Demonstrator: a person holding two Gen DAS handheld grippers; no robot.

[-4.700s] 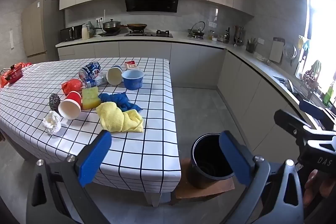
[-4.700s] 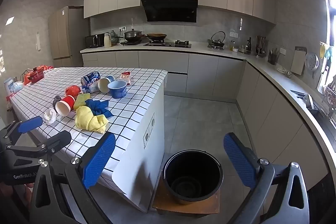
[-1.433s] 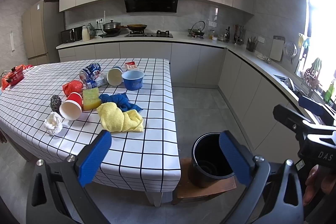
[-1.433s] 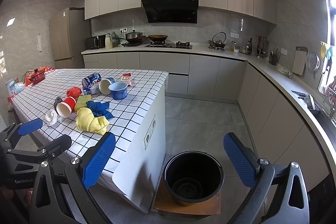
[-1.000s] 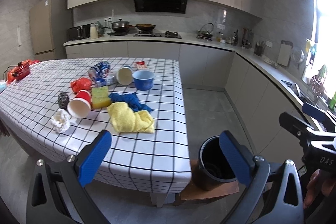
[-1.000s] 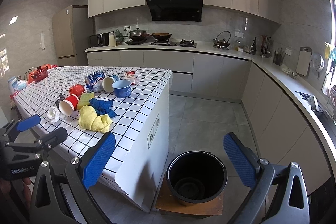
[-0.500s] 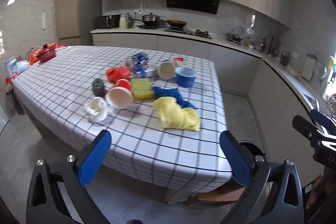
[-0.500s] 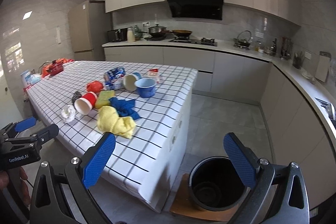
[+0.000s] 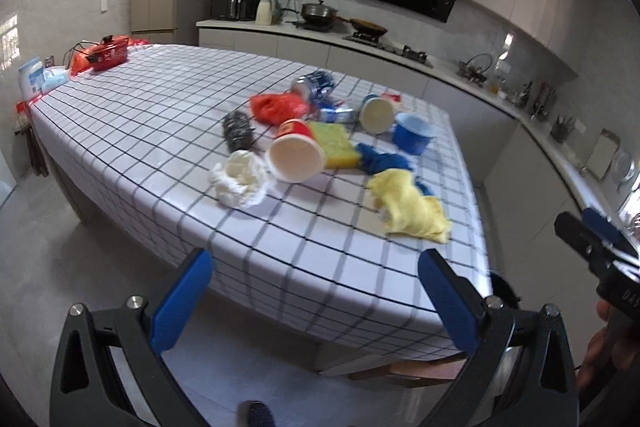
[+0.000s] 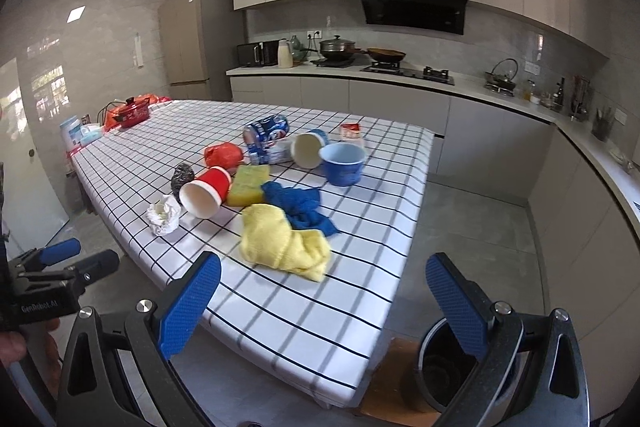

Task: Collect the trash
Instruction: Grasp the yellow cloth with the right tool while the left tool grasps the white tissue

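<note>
So I'm looking at a grey kitchen with pale cabinets, a black range hood (image 10: 412,9) on the far wall and a tall fridge (image 10: 188,43) far left. The big thing is the bench (image 10: 280,311), covered in a white cloth with black grid lines, filling the middle of both views.

Down on the floor at the bench's near right corner sits the black trash bin (image 10: 440,371) on a wooden board; my right tool's finger hides part of it.

The clutter sits in one loose clump on the right half of the bench. Nearest me is a yellow cloth (image 10: 284,245), with a blue cloth (image 10: 300,207) touching its far side. Left of those: a yellow sponge (image 10: 250,185), a red paper cup (image 10: 206,191) lying on its side with its mouth toward me, and a crumpled white wad (image 10: 164,215) just beside the cup. A dark steel scrubber (image 10: 183,175) and a red crumpled bag (image 10: 223,155) lie behind. Farther back are a tipped blue can (image 10: 266,131), a tipped white-lined cup (image 10: 308,149) and an upright blue bowl (image 10: 343,163).

Left tool (image 9: 316,301) is spread wide with nothing in it, hanging short of the bench's near edge, well apart from the trash. Right tool (image 10: 326,305) is the same, wide and bare, with the yellow cloth just past its fingertips.
</note>
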